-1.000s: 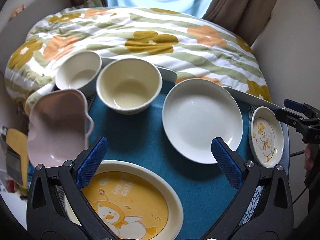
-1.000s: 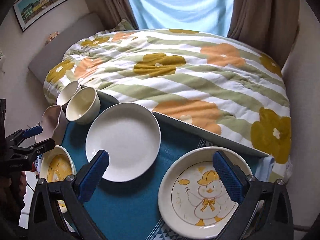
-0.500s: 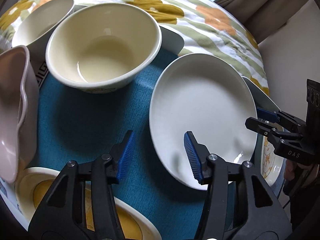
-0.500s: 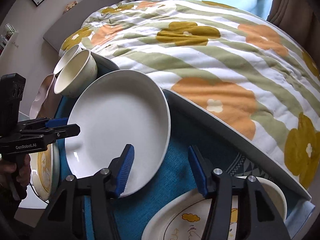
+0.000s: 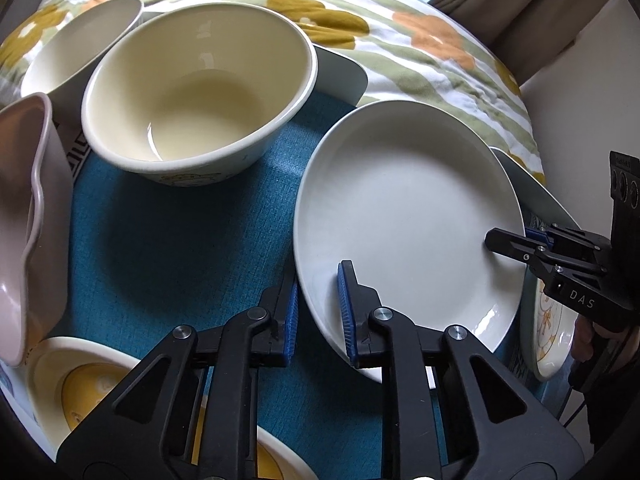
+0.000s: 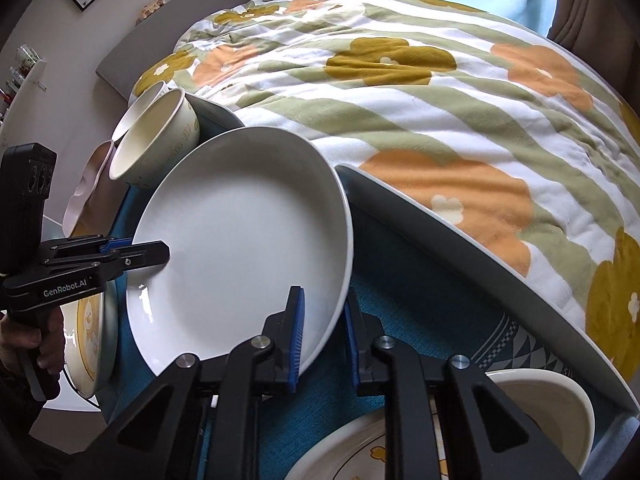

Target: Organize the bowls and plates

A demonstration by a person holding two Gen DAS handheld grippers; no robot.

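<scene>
A plain white plate (image 5: 408,216) lies on the blue mat (image 5: 160,248), and both grippers hold it by opposite rims. My left gripper (image 5: 319,274) is closing, with its blue pads clamped on the near-left rim, one pad inside and one outside. My right gripper (image 6: 323,294) is closing too, its pads pinching the white plate (image 6: 240,240) at the rim on its own side. Each wrist view shows the other tool on the far rim: the right gripper (image 5: 508,246) and the left gripper (image 6: 156,250).
A cream bowl (image 5: 200,92) and a smaller white bowl (image 5: 80,40) stand behind. A pink bowl (image 5: 24,220) leans at the left. A yellow duck plate (image 5: 80,384) lies under my left gripper, and a duck plate (image 6: 360,452) under the right. A flowered quilt (image 6: 440,100) borders the tray.
Both grippers came down from above the table to the white plate. Their jaws went from wide open to shut on its opposite rims.
</scene>
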